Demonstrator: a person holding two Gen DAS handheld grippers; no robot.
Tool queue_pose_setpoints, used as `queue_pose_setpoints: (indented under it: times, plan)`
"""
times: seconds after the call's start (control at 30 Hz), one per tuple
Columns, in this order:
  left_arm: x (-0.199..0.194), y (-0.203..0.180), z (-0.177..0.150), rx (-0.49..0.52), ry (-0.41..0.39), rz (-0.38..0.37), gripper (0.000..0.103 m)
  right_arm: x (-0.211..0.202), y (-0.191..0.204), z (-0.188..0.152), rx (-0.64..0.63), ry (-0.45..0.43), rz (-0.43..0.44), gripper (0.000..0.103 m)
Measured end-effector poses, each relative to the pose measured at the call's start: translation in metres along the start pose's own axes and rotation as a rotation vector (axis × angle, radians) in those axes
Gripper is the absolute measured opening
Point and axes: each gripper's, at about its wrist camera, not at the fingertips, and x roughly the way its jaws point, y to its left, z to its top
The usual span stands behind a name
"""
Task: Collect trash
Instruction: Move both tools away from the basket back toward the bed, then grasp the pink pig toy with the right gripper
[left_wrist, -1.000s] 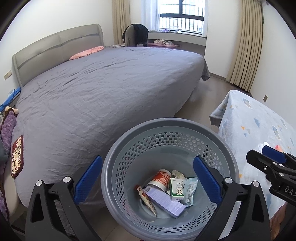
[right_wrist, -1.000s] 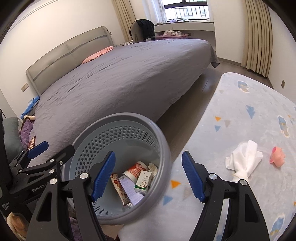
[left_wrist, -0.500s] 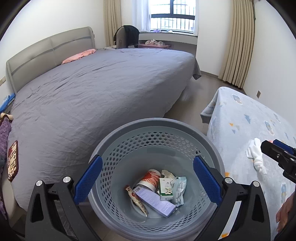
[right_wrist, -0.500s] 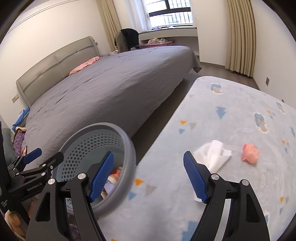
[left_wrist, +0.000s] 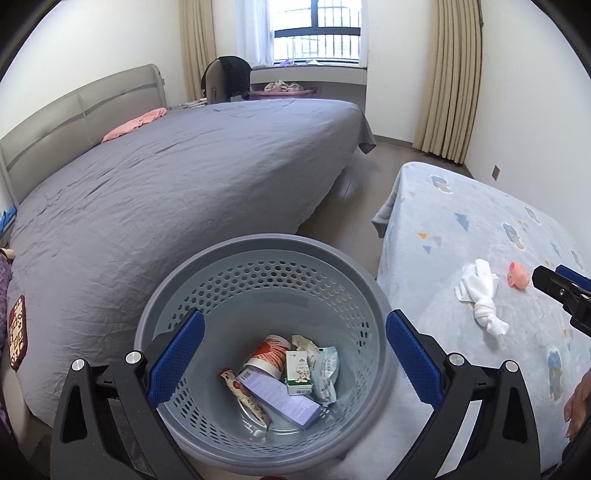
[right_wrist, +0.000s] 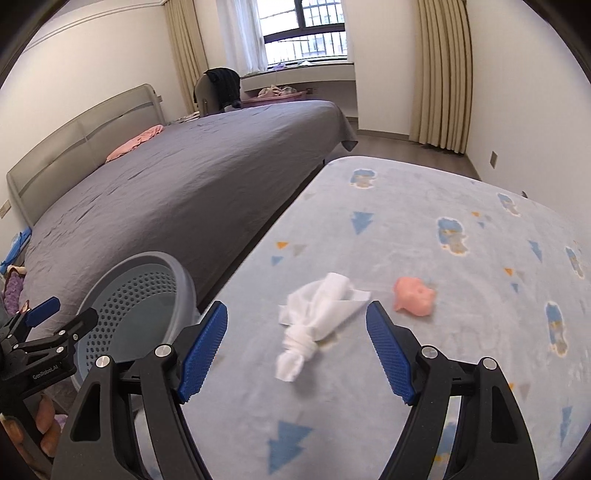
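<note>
2 spread fingers of your empty right gripper (right_wrist: 295, 345) frame the crumpled tissue (right_wrist: 317, 321); pinch its twisted waist, avoiding the pink toy (right_wrist: 413, 297).

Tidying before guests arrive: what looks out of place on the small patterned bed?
A crumpled white tissue lies loose on the pale blue patterned blanket, beside a small pink rubber toy, outside the grey perforated basket.

open left claw (left_wrist: 293, 360) over trash basket (left_wrist: 258, 247)

blue blanket (right_wrist: 424, 229), crumpled tissue (right_wrist: 317, 317), pink toy (right_wrist: 413, 295)
</note>
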Motion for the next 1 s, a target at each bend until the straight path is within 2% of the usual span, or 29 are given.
queue_pose_setpoints:
  times: [0.27, 0.37, 0.47, 0.67, 0.87, 1.0]
  plan:
    - [0.002, -0.033, 0.000, 0.028, 0.012, -0.029, 0.097, 0.002, -0.046, -0.011, 0.002, 0.022, -0.088, 0.075]
    - [0.004, -0.046, 0.003, 0.034, 0.015, -0.045, 0.097, 0.009, -0.068, -0.016, 0.017, 0.030, -0.123, 0.080]
    - [0.008, -0.060, 0.006, 0.042, 0.022, -0.060, 0.097, 0.024, -0.089, -0.017, 0.032, 0.075, -0.137, 0.080]
    - [0.023, -0.094, 0.016, 0.067, 0.045, -0.106, 0.097, 0.053, -0.113, -0.016, 0.077, 0.154, -0.085, 0.080]
    - [0.051, -0.127, 0.025, 0.108, 0.101, -0.140, 0.097, 0.074, -0.112, -0.002, 0.022, 0.168, -0.115, 0.080]
    - [0.067, -0.146, 0.028, 0.137, 0.123, -0.154, 0.097, 0.089, -0.119, 0.003, 0.034, 0.189, -0.092, 0.080]
